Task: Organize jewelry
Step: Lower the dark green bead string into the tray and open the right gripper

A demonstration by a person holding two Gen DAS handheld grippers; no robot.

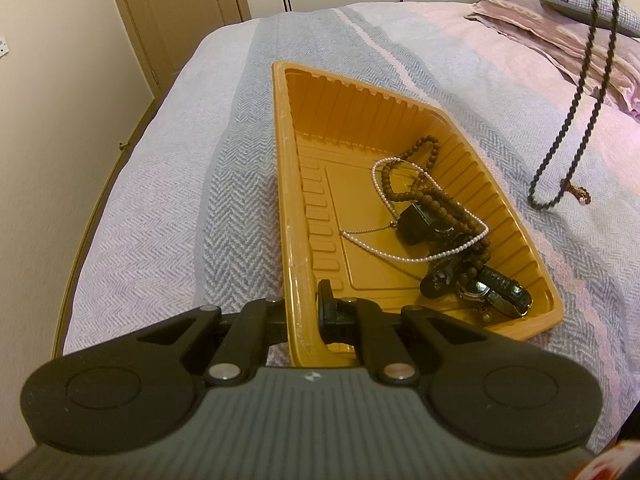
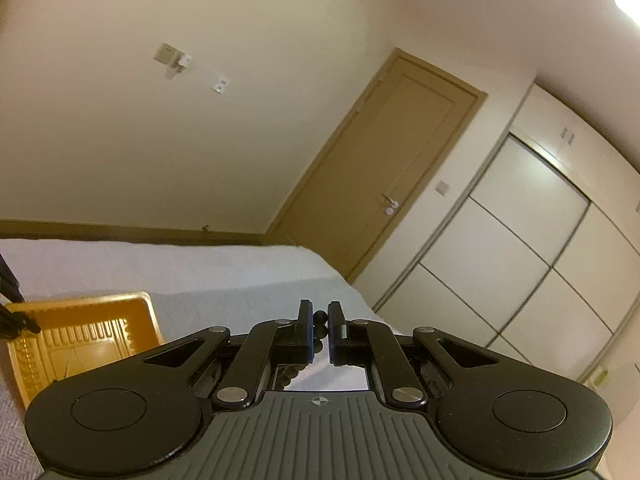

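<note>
An orange plastic tray (image 1: 304, 168) lies on the bed. My left gripper (image 1: 304, 304) is shut on the tray's near left rim. Inside the tray lie a white pearl necklace (image 1: 400, 258), a brown bead necklace (image 1: 432, 200), a small black box (image 1: 420, 222) and dark watches (image 1: 500, 294). A long black bead necklace (image 1: 572, 112) hangs in the air right of the tray, its lower loop just above the bedspread. My right gripper (image 2: 319, 322) is raised high and is shut on that black bead necklace (image 2: 319, 317). The tray (image 2: 88, 340) shows at the lower left of the right wrist view.
The bed (image 1: 168, 184) has a grey-and-pink herringbone cover, with pillows (image 1: 560, 28) at the far right. A small beaded item (image 1: 580, 194) lies on the cover beside the hanging loop. A door (image 2: 384, 168) and wardrobe panels (image 2: 520, 248) stand beyond the bed.
</note>
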